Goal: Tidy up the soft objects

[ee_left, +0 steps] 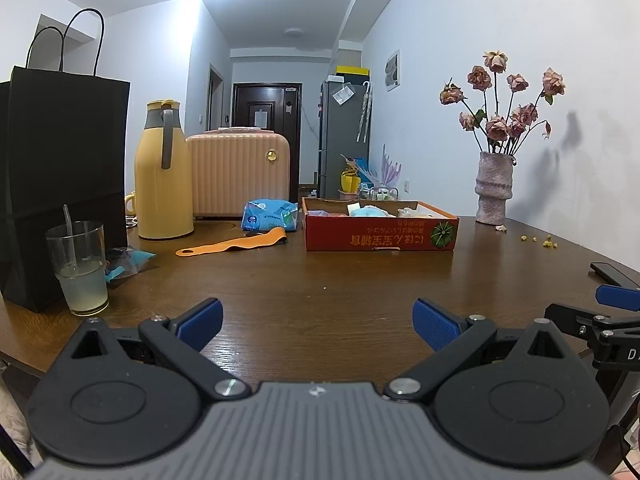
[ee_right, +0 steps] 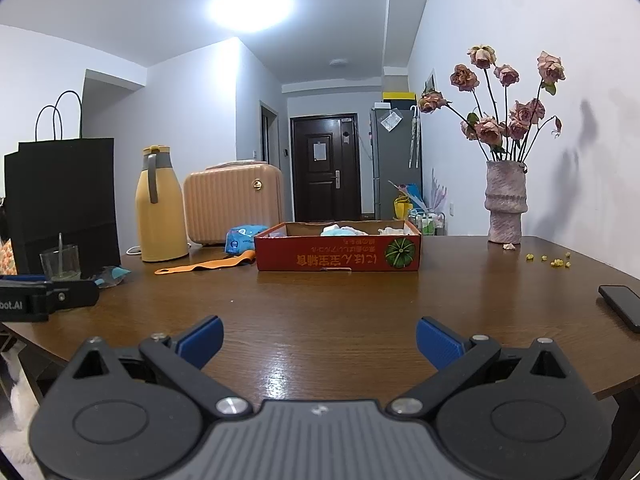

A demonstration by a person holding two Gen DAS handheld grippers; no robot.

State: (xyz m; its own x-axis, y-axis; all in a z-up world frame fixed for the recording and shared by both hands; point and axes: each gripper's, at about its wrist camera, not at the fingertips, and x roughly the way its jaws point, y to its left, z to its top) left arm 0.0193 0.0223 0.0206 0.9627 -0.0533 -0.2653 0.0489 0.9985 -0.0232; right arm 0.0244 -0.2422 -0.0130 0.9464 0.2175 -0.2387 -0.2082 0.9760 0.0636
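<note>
Blue-padded fingers of our left gripper stand wide apart with nothing between them, low over the bare wood of the desk. Our right gripper is set the same way: its blue fingers are spread and empty, just above the near desk edge. The two grippers sit side by side; each appears at the border of the other's view.

Farther out, near the middle of the desk, we see a shallow red cardboard box with a pumpkin print. The soft objects, pale blue and white cloth pieces, lie inside it. An orange strap lies flat on the desk left of the box, with a blue plastic packet just behind it.

Beyond these stand a yellow thermos jug and a peach ribbed case. A black paper bag and a glass with a straw occupy the left side. A vase of dried roses stands at the right, and a dark phone lies near the right edge.
</note>
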